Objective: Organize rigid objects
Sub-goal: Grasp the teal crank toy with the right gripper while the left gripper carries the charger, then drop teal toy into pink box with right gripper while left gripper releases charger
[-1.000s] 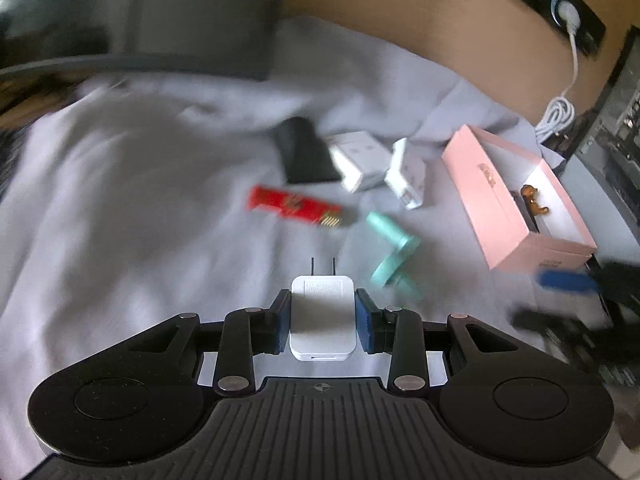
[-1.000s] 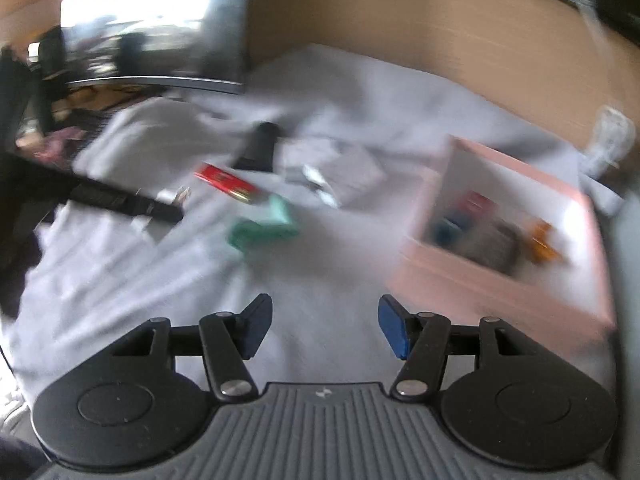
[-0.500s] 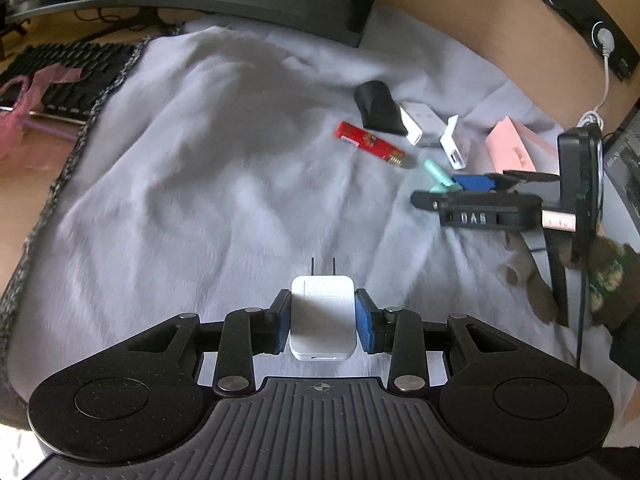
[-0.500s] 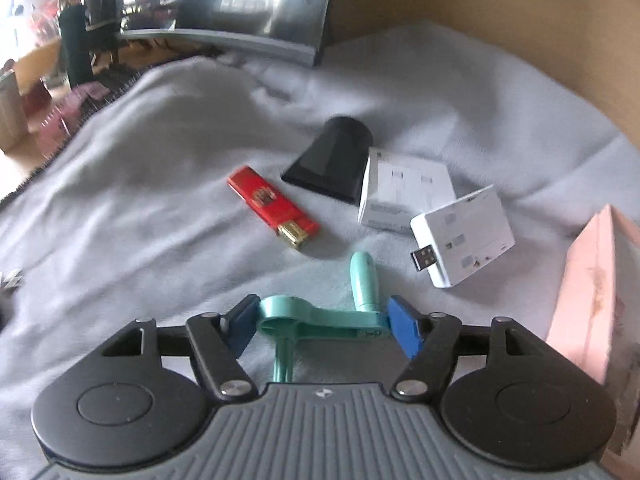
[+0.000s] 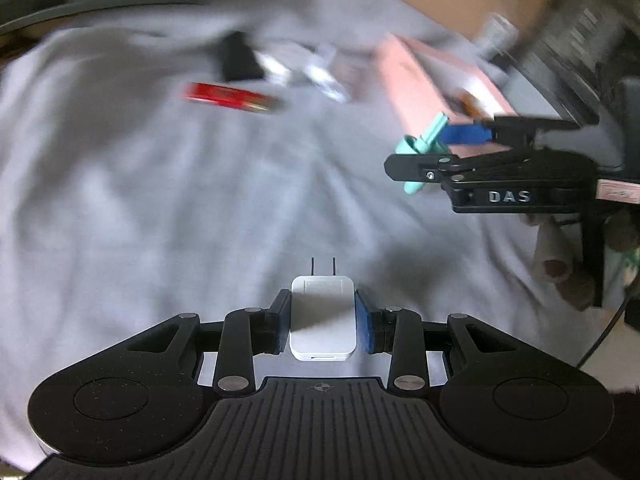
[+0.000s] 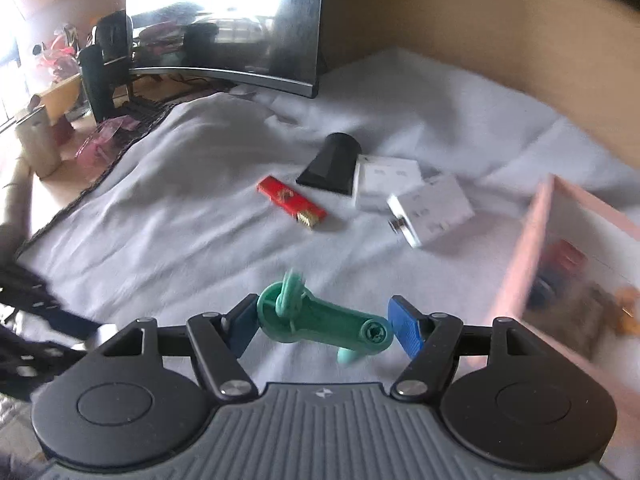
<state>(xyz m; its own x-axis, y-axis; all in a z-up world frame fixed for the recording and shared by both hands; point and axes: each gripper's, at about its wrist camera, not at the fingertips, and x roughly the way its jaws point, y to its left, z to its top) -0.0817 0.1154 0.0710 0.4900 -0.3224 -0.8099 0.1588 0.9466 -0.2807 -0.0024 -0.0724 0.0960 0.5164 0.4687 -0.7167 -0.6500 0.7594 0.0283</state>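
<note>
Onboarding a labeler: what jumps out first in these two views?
Both grippers are loaded: the left gripper has its jaws shut on a white charger, prongs forward, and the right gripper clamps a teal crank off the grey cloth. The pink box stands open at the right, with a red USB stick mid-cloth.

I work at a home office desk: a curved black monitor [image 6: 224, 20] stands far left, and a grey cloth [image 6: 200, 200] covers the desk.
</note>
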